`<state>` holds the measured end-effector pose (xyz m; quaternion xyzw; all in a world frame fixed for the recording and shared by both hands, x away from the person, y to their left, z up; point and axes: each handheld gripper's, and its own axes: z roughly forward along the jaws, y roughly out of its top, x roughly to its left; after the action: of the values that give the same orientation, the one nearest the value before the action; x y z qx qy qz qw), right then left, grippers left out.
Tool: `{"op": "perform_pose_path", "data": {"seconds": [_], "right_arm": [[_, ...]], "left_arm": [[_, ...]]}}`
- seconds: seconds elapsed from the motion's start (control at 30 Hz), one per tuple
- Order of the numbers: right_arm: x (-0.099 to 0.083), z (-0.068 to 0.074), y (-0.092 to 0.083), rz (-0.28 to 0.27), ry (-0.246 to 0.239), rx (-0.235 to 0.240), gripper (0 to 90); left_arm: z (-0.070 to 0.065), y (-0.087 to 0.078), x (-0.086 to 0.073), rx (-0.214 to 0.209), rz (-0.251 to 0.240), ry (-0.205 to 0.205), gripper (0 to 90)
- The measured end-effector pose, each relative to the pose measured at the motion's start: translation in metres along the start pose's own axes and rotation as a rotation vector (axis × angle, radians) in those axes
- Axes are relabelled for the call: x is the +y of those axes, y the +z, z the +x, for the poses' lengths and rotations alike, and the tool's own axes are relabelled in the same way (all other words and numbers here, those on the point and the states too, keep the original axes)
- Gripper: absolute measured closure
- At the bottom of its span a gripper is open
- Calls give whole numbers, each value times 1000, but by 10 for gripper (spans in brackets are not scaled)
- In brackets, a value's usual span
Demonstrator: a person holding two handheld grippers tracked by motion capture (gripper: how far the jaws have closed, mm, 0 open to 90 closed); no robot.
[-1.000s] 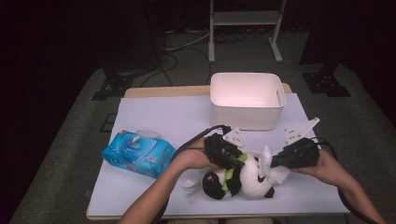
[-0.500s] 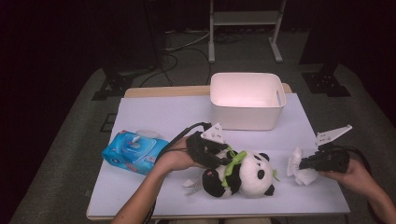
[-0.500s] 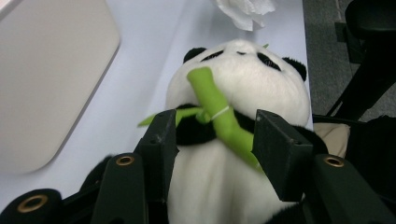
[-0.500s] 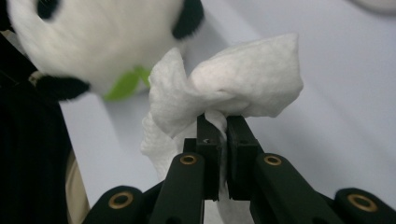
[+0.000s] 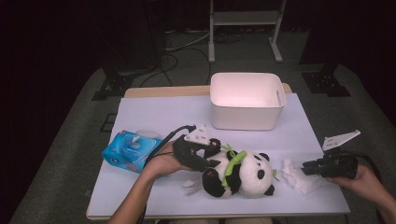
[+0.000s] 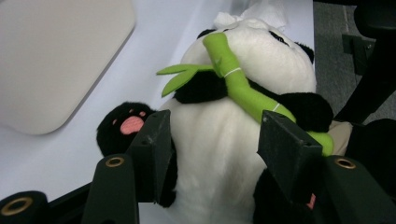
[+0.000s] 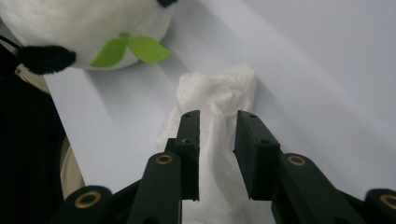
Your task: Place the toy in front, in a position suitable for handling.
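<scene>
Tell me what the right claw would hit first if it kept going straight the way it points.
The crumpled white tissue, already lying between the right claw's parted jaws. Past it, probably the plush panda's head, though depth is hard to judge.

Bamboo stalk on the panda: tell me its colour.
Bright green bamboo stalk with thin white bands, clearest in the left gripper view.

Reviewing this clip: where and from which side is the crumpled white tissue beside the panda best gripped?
Grip the tissue across its raised, bunched ridge, coming from its right end, where the right gripper already points. The panda blocks the other side, and the flat edges on the table offer the jaws little to pinch.
</scene>
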<state>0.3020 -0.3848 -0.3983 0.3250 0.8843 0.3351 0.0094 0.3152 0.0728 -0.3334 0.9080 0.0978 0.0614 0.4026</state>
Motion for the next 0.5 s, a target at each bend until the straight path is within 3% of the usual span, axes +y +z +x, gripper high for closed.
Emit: {"op": "perform_pose_path", "data": {"seconds": [0.23,0.5], "right_arm": [[24,3,-3,-52,-41,17,654],[67,10,3,-48,-122,42,590]], "left_arm": [[4,-8,-13,19,-5,-37,408],[9,-18,-28,53,-22,-70,368]]}}
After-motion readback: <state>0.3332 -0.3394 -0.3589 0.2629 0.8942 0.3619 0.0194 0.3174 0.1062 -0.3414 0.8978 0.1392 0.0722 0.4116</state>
